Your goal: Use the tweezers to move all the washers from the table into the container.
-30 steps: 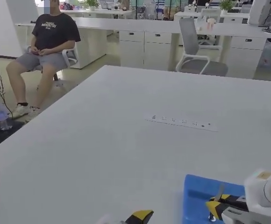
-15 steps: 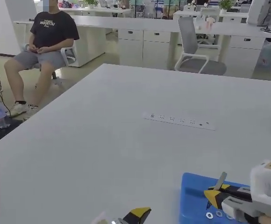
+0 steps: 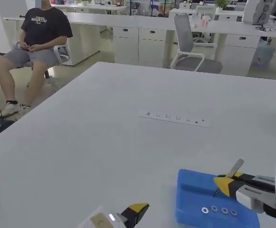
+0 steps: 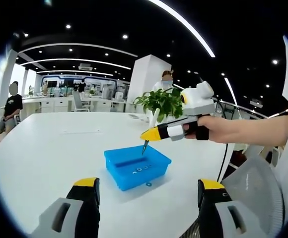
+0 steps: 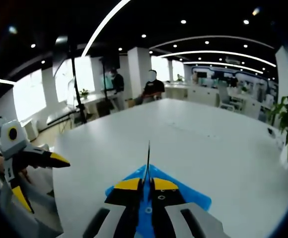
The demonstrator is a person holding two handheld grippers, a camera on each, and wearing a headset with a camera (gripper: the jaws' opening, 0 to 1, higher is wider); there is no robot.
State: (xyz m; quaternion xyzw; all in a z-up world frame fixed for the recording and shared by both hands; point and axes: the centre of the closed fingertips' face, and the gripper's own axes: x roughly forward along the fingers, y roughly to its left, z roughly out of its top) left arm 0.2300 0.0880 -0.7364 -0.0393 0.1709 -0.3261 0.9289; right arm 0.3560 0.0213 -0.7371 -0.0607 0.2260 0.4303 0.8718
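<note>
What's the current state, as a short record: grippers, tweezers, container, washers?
left gripper: open, empty, low over the table beside the container
right gripper: shut on the tweezers, above the container
tweezers: tips point down toward the container; whether they hold a washer, cannot tell
container: blue, on the table
washers: four in a row inside the container
stray washer: seems to lie on the table just outside the container

Four washers (image 3: pixel 214 209), one blue container (image 3: pixel 191 191), one tweezers (image 3: pixel 235 168), two grippers (image 3: pixel 140 209), one power strip (image 3: pixel 175 118), one seated person (image 3: pixel 39 34).
</note>
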